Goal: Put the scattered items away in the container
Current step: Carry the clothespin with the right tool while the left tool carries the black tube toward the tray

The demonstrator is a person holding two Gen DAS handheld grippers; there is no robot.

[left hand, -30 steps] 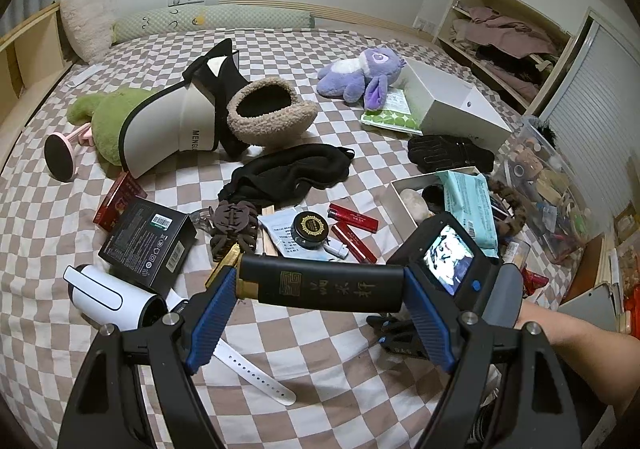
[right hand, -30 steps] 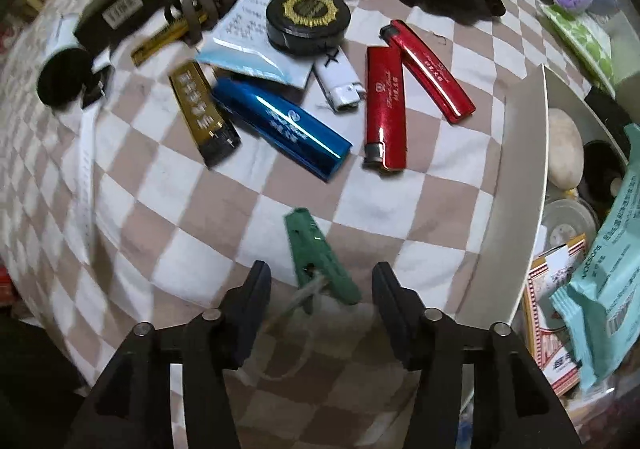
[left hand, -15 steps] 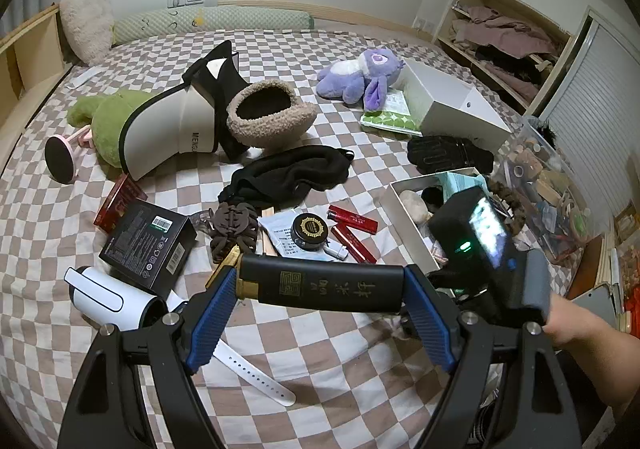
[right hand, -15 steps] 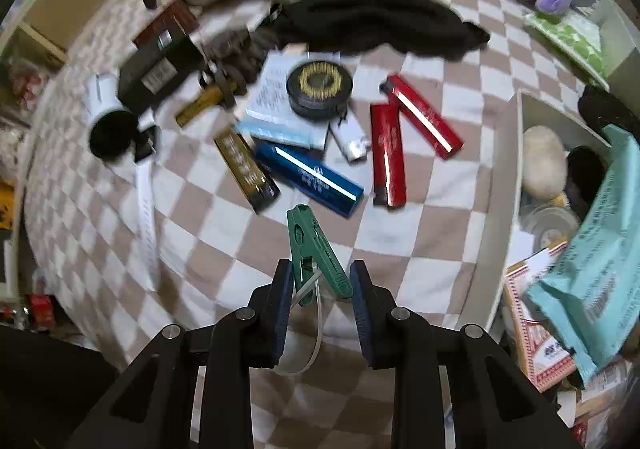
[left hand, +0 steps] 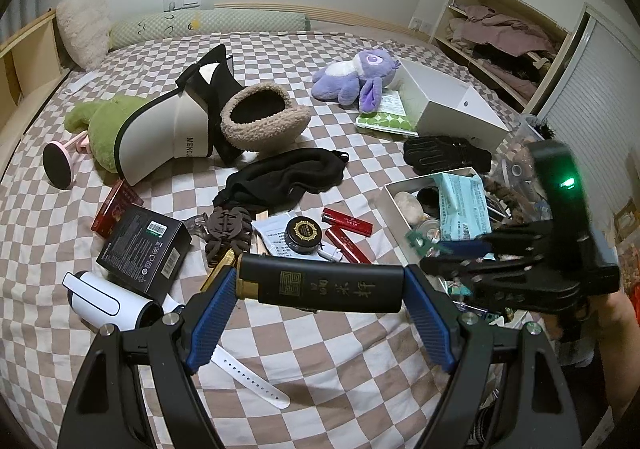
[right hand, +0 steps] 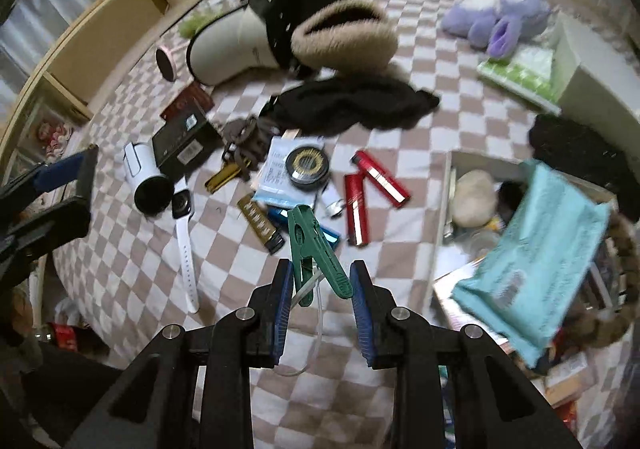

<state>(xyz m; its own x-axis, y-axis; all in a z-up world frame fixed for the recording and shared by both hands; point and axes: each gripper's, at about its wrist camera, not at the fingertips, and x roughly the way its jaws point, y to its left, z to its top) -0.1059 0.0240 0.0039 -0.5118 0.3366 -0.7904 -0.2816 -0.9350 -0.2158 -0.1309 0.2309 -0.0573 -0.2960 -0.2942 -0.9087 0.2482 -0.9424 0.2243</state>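
left gripper (left hand: 320,285) – fingers pinching black lighter (left hand: 320,287) | right gripper (right hand: 323,303) – fingers pinching green clip (right hand: 316,249), above bed (right hand: 240,281) | white box (right hand: 446,209) near right edge

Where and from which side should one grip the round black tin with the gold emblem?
Probably from straight above, fingers across the low side wall of the round black tin: it lies flat, lid up, on a pale paper sachet, so only that wall offers opposing faces.

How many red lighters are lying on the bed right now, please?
2: both beside the round black tin, one upright, one angled toward the container. Others may be hidden.
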